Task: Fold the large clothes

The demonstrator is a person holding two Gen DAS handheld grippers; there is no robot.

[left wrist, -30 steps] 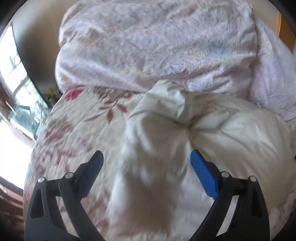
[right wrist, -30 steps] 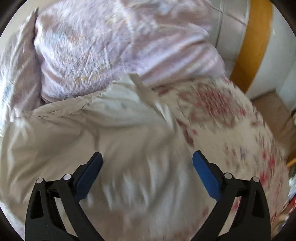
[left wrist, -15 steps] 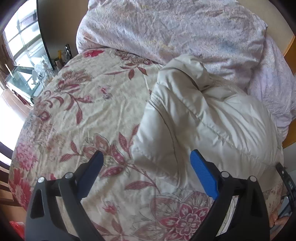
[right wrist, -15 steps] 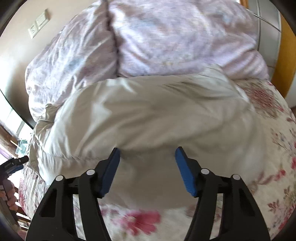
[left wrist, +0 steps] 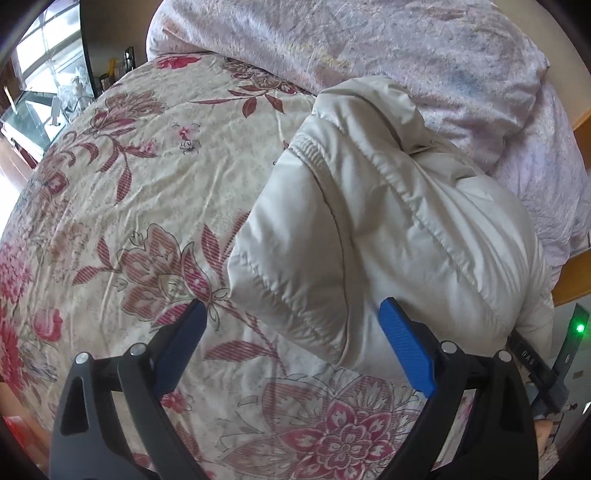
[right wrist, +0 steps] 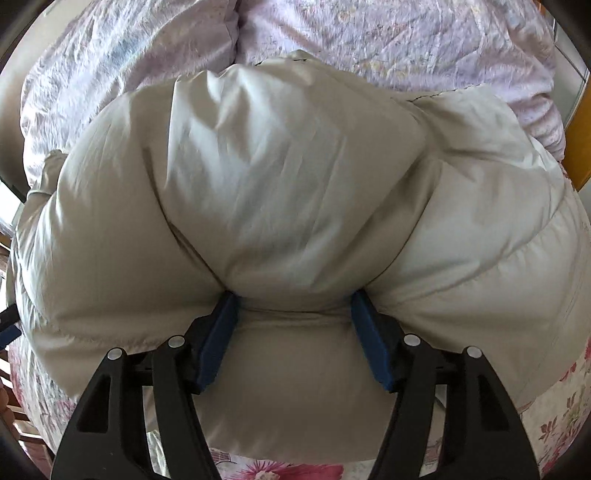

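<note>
We see a cream puffy jacket (right wrist: 280,177), quilted and bunched into a rounded heap, lying just ahead of the right hand-held gripper (right wrist: 293,314), whose pads press into a fold; its edge sits between the left hand-held gripper's (left wrist: 291,328) fingers.

Bright daylight from the window (left wrist: 40,74), both views sharp, fisheye-bent edges

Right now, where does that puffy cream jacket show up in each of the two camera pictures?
Left wrist view: the jacket fills the right half, lying on the flowered bedspread.
Right wrist view: the jacket fills nearly the whole picture, bunched between the pads of the right hand-held gripper.
Shared landmark: the pale lilac quilt behind the jacket.
</note>
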